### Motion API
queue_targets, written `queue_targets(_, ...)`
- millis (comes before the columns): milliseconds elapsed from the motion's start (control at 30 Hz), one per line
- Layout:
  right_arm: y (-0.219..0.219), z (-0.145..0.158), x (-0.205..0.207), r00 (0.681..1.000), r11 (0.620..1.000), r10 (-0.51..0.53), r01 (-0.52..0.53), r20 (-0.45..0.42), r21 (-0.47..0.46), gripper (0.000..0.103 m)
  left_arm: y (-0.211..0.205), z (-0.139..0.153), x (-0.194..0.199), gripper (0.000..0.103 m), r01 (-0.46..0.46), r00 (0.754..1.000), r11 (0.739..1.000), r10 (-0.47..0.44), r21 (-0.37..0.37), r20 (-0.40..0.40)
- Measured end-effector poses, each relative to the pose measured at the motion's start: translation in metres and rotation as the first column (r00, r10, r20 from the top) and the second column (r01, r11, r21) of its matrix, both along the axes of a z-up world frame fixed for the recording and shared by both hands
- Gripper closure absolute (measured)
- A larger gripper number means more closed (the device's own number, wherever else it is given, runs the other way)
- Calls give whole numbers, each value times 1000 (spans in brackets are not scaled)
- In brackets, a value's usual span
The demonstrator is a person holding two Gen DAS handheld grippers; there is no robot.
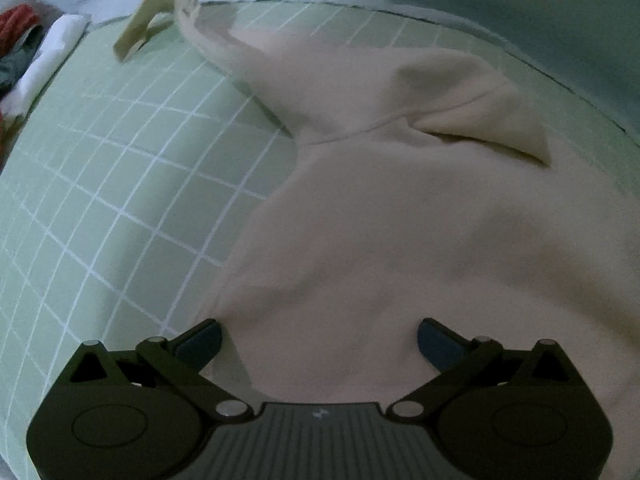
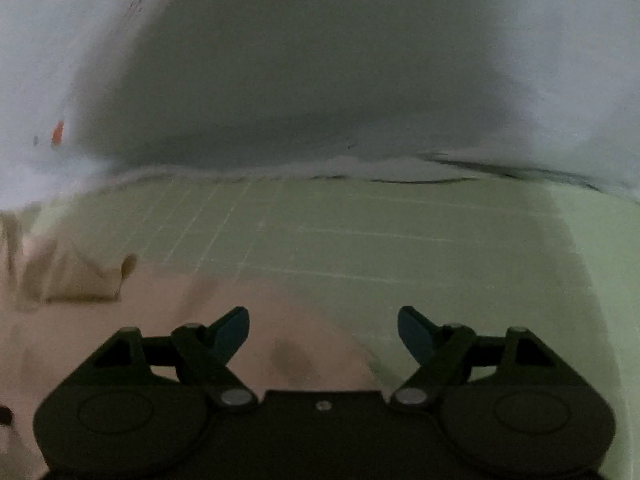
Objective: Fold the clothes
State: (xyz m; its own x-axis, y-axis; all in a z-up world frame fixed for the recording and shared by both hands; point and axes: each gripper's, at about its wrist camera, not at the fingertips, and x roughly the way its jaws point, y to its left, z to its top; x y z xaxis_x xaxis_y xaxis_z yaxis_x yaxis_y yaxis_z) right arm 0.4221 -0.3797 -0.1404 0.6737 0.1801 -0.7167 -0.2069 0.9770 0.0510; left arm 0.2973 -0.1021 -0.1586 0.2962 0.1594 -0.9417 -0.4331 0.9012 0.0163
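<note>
A cream hoodie lies spread on a green grid mat. Its hood lies toward the far right and one sleeve stretches to the far left, cuff folded back. My left gripper is open and empty, low over the near edge of the hoodie. In the right wrist view the hoodie fills the lower left, blurred, with a folded part at the left. My right gripper is open and empty over the hoodie's right edge, with the mat beyond.
A pile of other clothes, red, dark and white, lies off the mat's far left corner. A pale blue-white sheet borders the mat at the back; it also shows in the right wrist view.
</note>
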Motion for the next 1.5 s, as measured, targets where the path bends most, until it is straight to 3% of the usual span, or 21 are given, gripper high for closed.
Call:
queue_targets(133, 17, -9, 8, 991, 990, 126, -128, -41, -60, 41, 3, 0, 0, 0, 5, 1000, 1000, -5, 3, 7)
queue_targets(200, 17, -7, 12, 989, 990, 141, -142, -39, -12, 61, 3, 0, 0, 0, 9, 1000, 1000, -10, 4, 10)
queue_targets(233, 18, -6, 14, 988, 988, 152, -153, -37, -7, 84, 3, 0, 1, 0, 12, 1000, 1000, -12, 5, 11)
queue_targets(267, 19, -5, 17, 986, 987, 163, -163, -34, -2, 94, 3, 1, 1, 0, 14, 1000, 1000, -14, 5, 13)
queue_targets(400, 33, -10, 18, 986, 984, 166, -164, 16, -64, 95, 2, 1, 2, 0, 24, 999, 1000, -24, 8, 21)
queue_targets(533, 38, -12, 38, 991, 991, 132, -132, 14, -29, 95, 2, 2, 1, 0, 36, 998, 999, -37, 18, 42)
queue_targets(633, 43, -12, 43, 993, 992, 121, -121, 1, -40, 88, 2, 2, 1, 0, 35, 998, 999, -36, 20, 49)
queue_targets(667, 43, -10, 41, 993, 992, 117, -117, -3, -53, 70, 2, 3, 2, 0, 35, 998, 999, -35, 16, 45)
queue_targets(733, 43, -1, 27, 997, 991, 66, -62, 27, -118, 53, 4, 5, 2, 0, 33, 999, 999, -33, 4, 38)
queue_targets(800, 35, 12, 1, 999, 996, 20, -16, 50, -91, 38, 6, 12, -1, 0, 22, 999, 1000, -21, -16, 46)
queue_targets(833, 31, 19, -12, 998, 997, -2, 7, 61, -76, 23, 7, 16, -5, 0, 15, 998, 999, -13, -28, 67)
queue_targets(867, 26, 22, -30, 998, 1000, -14, 15, 54, -21, 11, 5, 22, -11, 0, 16, 997, 999, -13, -31, 82)
queue_targets(900, 21, 25, -47, 999, 999, -25, 23, 47, 32, 6, 4, 27, -17, 0, 17, 995, 999, -14, -32, 97)
queue_targets(967, 18, 23, -79, 1000, 997, -10, 8, 23, 71, 4, -1, 39, -31, 0, 23, 992, 999, -19, -25, 127)
queue_targets(1200, 44, -9, -177, 998, 997, 53, -51, -31, 55, 0, -10, 66, -105, 0, 16, 980, 1000, -16, 2, 196)
queue_targets(1333, 62, -22, -209, 996, 996, 81, -79, -37, 38, 0, 2, 71, -154, 0, 0, 982, 999, -7, 41, 188)
queue_targets(1500, 81, -12, -227, 1000, 1000, 10, -10, 21, -18, 0, 36, 70, -186, 0, -84, 979, 996, 84, -8, 185)
